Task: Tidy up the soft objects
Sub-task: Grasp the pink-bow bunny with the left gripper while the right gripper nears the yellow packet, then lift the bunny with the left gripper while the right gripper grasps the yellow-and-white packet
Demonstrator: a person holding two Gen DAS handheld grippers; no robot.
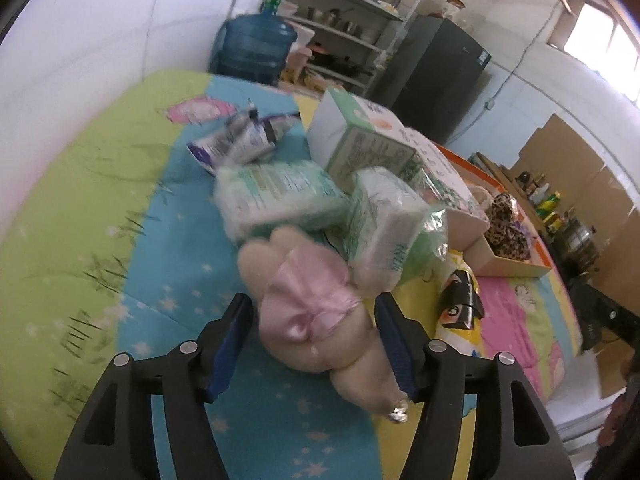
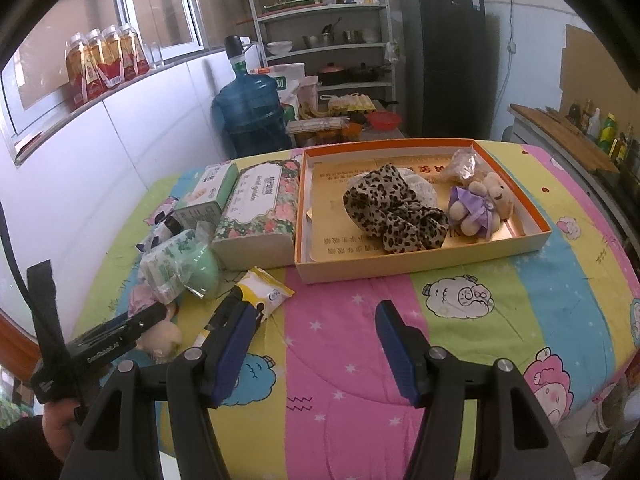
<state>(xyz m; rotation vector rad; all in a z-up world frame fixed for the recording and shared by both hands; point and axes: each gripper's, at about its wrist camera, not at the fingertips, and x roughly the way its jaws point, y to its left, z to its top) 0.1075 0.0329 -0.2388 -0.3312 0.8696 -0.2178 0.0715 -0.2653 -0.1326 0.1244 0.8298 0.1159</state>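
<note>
A cream plush bear with a pink bow (image 1: pixel 316 320) lies on the colourful quilt between the fingers of my left gripper (image 1: pixel 314 312), which is open around it; the right finger touches it, the left stands apart. The bear (image 2: pixel 160 336) and the left gripper (image 2: pixel 132 324) also show in the right wrist view. My right gripper (image 2: pixel 316 320) is open and empty above the quilt. An orange-rimmed cardboard tray (image 2: pixel 420 268) holds a leopard-print cloth (image 2: pixel 392 212), a small bear in a purple dress (image 2: pixel 480 208) and a clear bag (image 2: pixel 464 164).
Tissue packs (image 1: pixel 280 196) (image 1: pixel 384 228), a green box (image 1: pixel 360 136) and a floral tissue box (image 2: pixel 260 212) crowd the quilt left of the tray. A yellow snack packet (image 2: pixel 264 292) lies near my right gripper. A water jug (image 2: pixel 252 112), shelves and a fridge (image 2: pixel 444 60) stand behind.
</note>
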